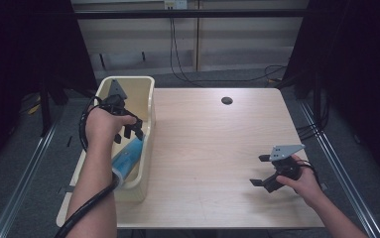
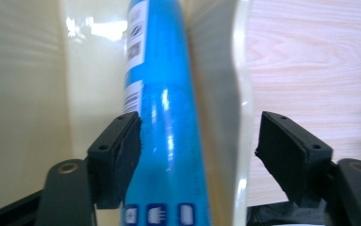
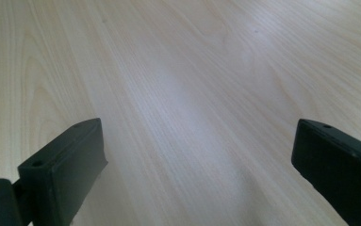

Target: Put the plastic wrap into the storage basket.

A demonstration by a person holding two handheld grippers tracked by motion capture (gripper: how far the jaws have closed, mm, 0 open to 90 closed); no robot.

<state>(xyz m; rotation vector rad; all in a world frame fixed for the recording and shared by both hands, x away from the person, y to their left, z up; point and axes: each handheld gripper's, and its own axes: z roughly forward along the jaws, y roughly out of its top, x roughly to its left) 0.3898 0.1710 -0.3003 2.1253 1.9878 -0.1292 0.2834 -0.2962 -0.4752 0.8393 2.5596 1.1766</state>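
Observation:
A blue bottle with a white label lies tilted in the cream plastic bin at the table's left edge, leaning on the bin's right wall. My left gripper hovers over the bin, open. In the left gripper view the bottle runs up between the jaws, touching the left pad, while the right pad stands well clear over the bin's rim. My right gripper is open low over the bare wooden table at the front right, nothing between its pads.
A dark round cable hole sits near the table's far edge. Cables hang behind the table. Black curtains flank both sides. The table's middle is bare wood.

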